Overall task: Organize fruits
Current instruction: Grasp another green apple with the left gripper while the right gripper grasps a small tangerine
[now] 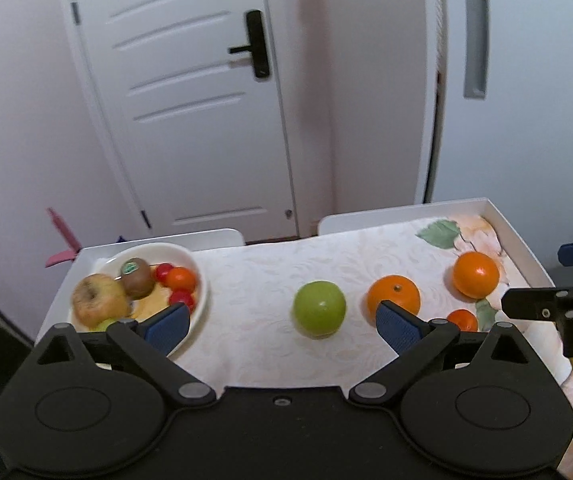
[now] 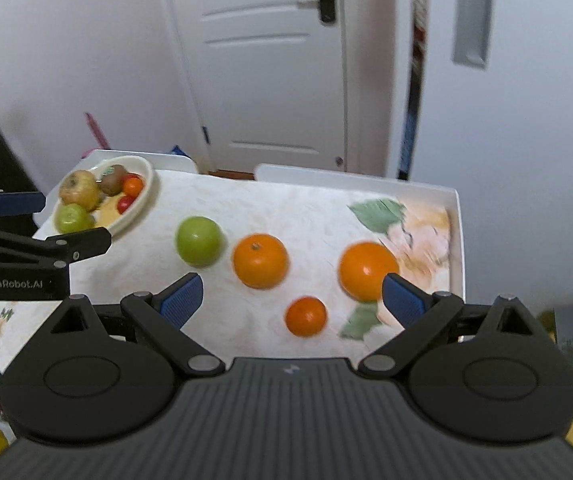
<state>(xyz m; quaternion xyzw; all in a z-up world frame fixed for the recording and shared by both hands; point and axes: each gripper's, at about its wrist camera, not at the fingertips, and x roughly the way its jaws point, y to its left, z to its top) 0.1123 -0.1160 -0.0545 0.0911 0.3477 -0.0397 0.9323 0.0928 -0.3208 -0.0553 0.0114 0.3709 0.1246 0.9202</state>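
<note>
Lowest in the left wrist frame, the left gripper [image 1: 282, 326] is spread wide with nothing between its blue pads. Just above it at frame center sits a smooth green apple [image 1: 319, 308], with a glossy orange [image 1: 393, 295] to its right. A white bowl [image 1: 200, 270] at left holds mixed fruit — a kiwi [image 1: 137, 277] among them. The right gripper [image 2: 291, 300] also gapes empty, above a small tangerine [image 2: 305, 316] low in its frame.
</note>
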